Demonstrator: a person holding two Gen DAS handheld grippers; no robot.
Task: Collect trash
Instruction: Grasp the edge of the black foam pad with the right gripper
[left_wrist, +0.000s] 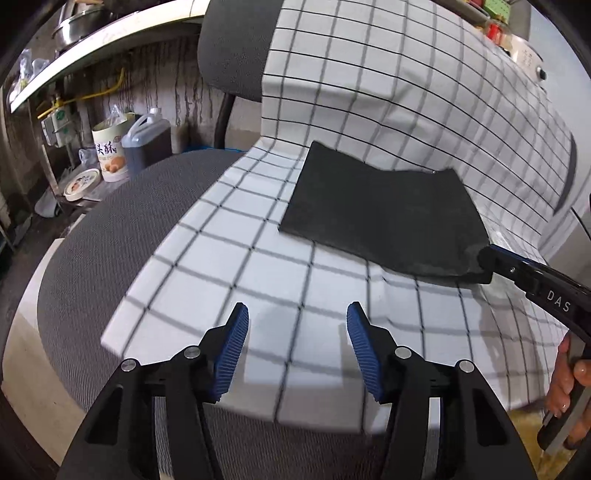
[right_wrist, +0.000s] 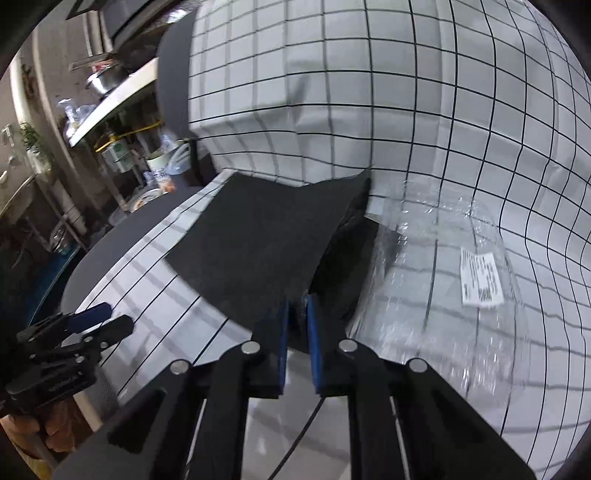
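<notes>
Right claw is clenched on the near corner of a black sheet, flat, matte, slightly curled, lying on the checked cloth over a chair. Left claw hangs released, nothing between its pads.

A white cloth crossed by thin black lines in a regular square grid drapes the chair's back and seat. The chair itself is dark grey woven mesh with a fine speckled weave, its frame black. On the cloth, toward the seat's right edge, lies a flat matt black sheet, plain and unpatterned. Beside it is a clear crinkled plastic wrapper, glinting, with a white label printed in small black text. Both grippers are black with ridged blue fingers; the right one carries white letters. Behind stands a cream tin with dark characters and orange-brown pictures.
</notes>
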